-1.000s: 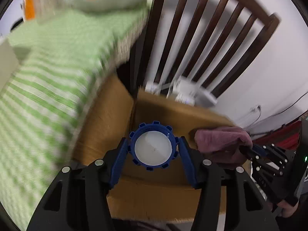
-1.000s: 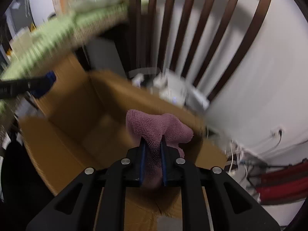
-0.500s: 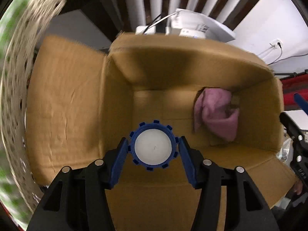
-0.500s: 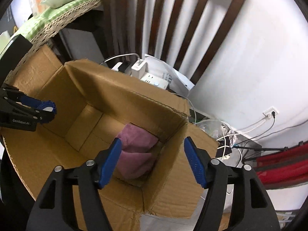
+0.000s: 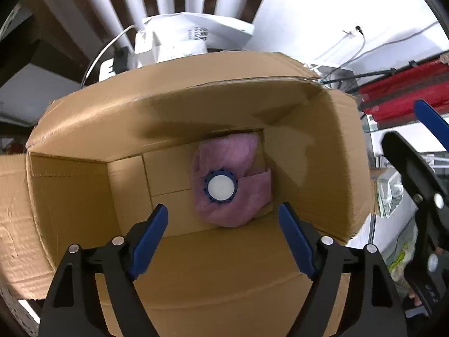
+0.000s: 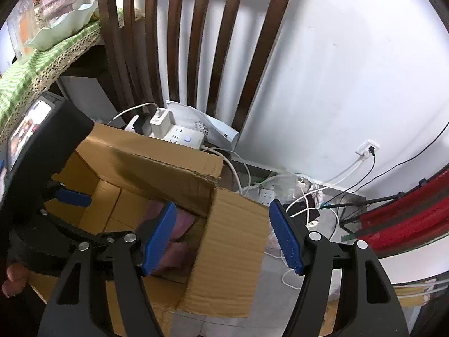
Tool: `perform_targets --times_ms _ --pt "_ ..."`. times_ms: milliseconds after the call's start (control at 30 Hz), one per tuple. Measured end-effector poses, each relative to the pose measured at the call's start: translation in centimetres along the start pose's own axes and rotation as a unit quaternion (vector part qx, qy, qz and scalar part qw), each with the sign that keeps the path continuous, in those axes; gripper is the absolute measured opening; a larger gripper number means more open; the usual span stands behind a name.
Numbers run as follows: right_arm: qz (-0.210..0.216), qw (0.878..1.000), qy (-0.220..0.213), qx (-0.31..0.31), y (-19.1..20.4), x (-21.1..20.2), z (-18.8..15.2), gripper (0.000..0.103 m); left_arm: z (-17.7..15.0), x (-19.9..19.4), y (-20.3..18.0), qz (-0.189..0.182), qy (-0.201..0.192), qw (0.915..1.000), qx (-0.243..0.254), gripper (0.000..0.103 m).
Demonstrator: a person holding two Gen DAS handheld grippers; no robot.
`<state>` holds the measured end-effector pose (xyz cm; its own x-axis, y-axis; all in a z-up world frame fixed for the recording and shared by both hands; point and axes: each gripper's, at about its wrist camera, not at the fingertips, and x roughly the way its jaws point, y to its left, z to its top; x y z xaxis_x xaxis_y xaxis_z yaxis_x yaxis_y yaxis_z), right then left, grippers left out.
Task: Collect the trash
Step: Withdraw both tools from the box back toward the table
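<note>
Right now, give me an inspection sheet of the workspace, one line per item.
Surface: grey floor under the cardboard box.
Job's things: pink cloth lies in the box; blue cap lies on it.
Clutter: white bag behind the box.
Grippers: left claw opening over the box, nothing between its fingers; right claw open, empty.
Cables: power strip, loose cords.
Surroundings: chair back, white wall.

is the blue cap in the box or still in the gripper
In the box. The blue cap lies on the pink cloth inside the cardboard box, beyond the opening, empty left gripper.
</note>
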<state>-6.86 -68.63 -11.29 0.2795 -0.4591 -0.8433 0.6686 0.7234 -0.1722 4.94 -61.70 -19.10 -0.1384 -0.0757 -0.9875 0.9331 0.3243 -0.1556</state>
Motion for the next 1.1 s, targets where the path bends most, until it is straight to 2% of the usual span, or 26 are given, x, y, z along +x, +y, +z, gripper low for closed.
perform_targets --times_ms 267,533,700,900,1100 --pt "0.005 1.000 0.001 -0.006 0.7 0.0 0.0 0.066 0.7 -1.2 0.5 0.008 -0.025 0.9994 -0.023 0.082" --pt "0.007 1.000 -0.004 -0.015 1.7 -1.0 0.2 0.066 -1.8 -3.5 3.0 0.033 -0.050 0.9970 -0.049 0.085" --pt "0.007 1.000 -0.006 -0.027 3.1 -1.6 0.4 0.066 -3.6 -6.0 4.7 0.043 -0.086 0.9933 -0.064 0.085" --pt "0.013 0.999 -0.030 -0.035 5.2 -3.7 0.7 0.066 -7.7 -10.5 6.5 0.048 -0.141 0.9852 -0.085 0.085" --pt "0.023 0.996 -0.069 -0.041 7.8 -6.8 1.5 0.066 -12.9 -16.0 8.8 0.074 -0.221 0.9665 -0.108 0.085"
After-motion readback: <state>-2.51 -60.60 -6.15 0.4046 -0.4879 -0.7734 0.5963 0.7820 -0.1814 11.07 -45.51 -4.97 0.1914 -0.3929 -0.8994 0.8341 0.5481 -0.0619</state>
